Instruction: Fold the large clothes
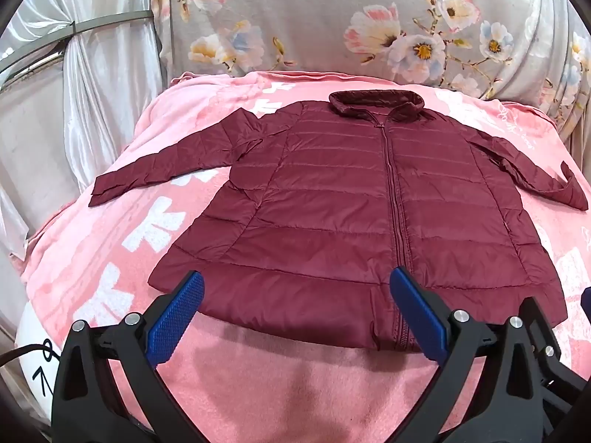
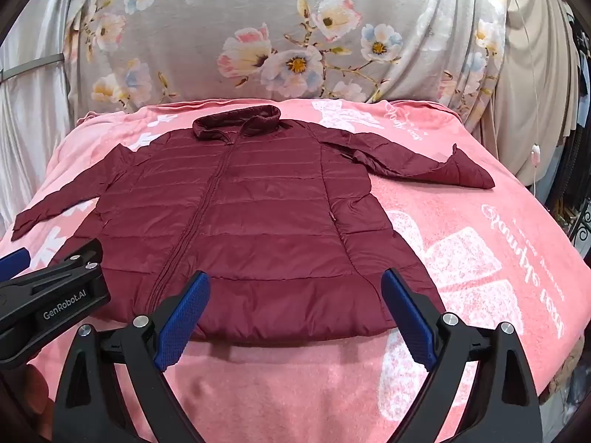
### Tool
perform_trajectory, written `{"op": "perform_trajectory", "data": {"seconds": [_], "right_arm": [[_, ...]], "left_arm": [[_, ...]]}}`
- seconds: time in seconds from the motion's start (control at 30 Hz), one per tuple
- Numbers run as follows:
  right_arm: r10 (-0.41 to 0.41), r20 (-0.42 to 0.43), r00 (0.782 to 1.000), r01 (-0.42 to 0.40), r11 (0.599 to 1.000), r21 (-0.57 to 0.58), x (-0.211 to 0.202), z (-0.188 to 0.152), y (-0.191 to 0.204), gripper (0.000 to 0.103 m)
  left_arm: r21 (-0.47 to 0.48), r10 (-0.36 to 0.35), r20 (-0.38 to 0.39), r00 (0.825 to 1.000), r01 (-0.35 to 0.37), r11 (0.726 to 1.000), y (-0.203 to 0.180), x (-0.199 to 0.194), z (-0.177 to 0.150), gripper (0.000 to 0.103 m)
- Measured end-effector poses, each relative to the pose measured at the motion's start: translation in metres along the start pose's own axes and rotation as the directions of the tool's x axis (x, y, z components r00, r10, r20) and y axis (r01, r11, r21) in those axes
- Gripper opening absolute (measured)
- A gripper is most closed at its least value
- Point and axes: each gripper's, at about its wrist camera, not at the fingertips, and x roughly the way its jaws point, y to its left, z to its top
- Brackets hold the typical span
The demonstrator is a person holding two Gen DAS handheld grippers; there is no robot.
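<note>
A: so where's your jacket (image 1: 351, 214)?

B: flat, zipped, sleeves out, on the pink blanket (image 1: 258, 376); floral sheet (image 1: 332, 18) hangs behind, pale curtain (image 1: 99, 85) at your left; left claw (image 1: 295, 317) and right claw (image 2: 295, 317) gape wide, empty, near the hem.

Lying flat, zipped: jacket (image 1: 332, 203) on blanket (image 1: 258, 369), collar at twelve o'clock. Hovering at six, jaws wide, empty: left gripper (image 1: 295, 295).
</note>
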Motion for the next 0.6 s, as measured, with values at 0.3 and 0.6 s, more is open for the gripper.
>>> {"op": "perform_trajectory", "data": {"seconds": [0.3,0.6], "right_arm": [[-0.003,-0.008,1.000,0.002,1.000,-0.006,0.0025,-0.0022,0.0032,0.091],[-0.001,-0.009,1.000,0.001,1.000,-0.008,0.0021,-0.0038,0.0057,0.091]], "left_arm": [[0.001,-0.005,-0.002,1.000,0.005,1.000,-0.0027,-0.0046,-0.0020,0.098],[0.000,0.001,-0.008,1.000,-0.001,1.000,-0.0023,0.0022,-0.0033,0.098]]}}
